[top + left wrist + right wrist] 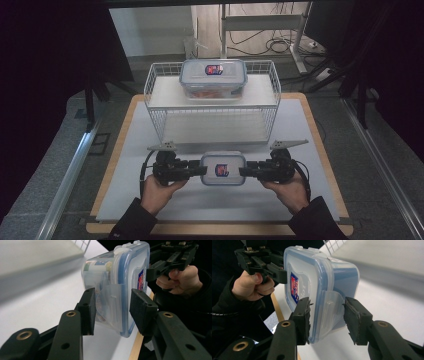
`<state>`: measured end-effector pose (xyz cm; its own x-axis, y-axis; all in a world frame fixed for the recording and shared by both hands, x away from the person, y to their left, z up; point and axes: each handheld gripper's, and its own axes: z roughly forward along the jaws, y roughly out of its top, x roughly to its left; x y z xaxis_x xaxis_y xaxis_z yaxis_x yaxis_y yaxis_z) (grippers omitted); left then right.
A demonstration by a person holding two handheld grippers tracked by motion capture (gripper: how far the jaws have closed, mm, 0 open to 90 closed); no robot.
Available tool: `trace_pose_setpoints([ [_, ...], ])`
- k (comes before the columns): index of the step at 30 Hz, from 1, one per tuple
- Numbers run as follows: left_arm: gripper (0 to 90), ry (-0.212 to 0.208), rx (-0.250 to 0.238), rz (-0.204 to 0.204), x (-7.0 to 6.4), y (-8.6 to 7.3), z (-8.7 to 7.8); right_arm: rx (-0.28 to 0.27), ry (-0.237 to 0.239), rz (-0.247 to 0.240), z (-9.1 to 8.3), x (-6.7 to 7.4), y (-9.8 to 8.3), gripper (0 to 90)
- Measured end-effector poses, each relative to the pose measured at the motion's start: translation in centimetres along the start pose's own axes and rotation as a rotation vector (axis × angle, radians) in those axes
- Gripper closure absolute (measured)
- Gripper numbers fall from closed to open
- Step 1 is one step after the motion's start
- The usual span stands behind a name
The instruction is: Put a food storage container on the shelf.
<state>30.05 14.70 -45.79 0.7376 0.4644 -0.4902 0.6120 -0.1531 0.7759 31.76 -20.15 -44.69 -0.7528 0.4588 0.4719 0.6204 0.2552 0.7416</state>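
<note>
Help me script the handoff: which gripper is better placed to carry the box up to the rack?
Neither alone. The left gripper and right gripper each clamp one end of the box, and the rack sits centred straight ahead. Use both.

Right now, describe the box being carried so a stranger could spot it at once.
On the white table top, in front of the wire basket, a clear container with a blue-rimmed lid hangs between the left hand-held gripper and the right hand-held gripper. Its twin sits up in the basket.

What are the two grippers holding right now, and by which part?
Both hold one clear plastic food box with a blue-rimmed lid: the left gripper and the right gripper each clamp an end, over its side latch flap.
</note>
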Motion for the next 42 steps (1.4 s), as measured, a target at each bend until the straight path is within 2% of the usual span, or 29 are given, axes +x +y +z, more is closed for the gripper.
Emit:
trace_pose_setpoints([
  [4,57.4,0.006,-0.015,0.009,-0.2,1.9,-0.8,-0.013,0.004,-0.018,-0.4,0.2,2.0,57.5],
  [6,57.3,-0.003,-0.030,0.010,-0.2,2.9,-1.3,-0.032,0.012,-0.024,-0.8,0.3,3.2,58.4],
  [8,57.7,0.001,-0.040,0.016,-0.3,3.8,-1.7,-0.058,0.032,-0.009,-1.1,0.2,4.2,58.8],
  [10,57.7,0.011,-0.042,0.022,-0.4,4.7,-2.0,-0.071,0.036,-0.015,-1.3,0.3,5.6,58.7],
  [17,57.5,0.025,-0.048,0.037,-0.3,7.8,-3.1,-0.092,0.038,-0.017,-1.5,0.4,8.0,58.7],
  [26,57.4,0.037,-0.059,0.048,-0.2,12.1,-4.5,-0.123,0.037,-0.023,-2.2,0.6,12.2,58.6],
  [31,57.4,0.028,-0.066,0.056,0.1,13.8,-5.1,-0.134,0.030,-0.026,-2.4,0.8,14.2,58.5],
  [42,57.6,0.043,-0.101,0.048,0.5,17.8,-6.7,-0.165,0.033,-0.018,-2.5,0.9,18.4,58.4],
])
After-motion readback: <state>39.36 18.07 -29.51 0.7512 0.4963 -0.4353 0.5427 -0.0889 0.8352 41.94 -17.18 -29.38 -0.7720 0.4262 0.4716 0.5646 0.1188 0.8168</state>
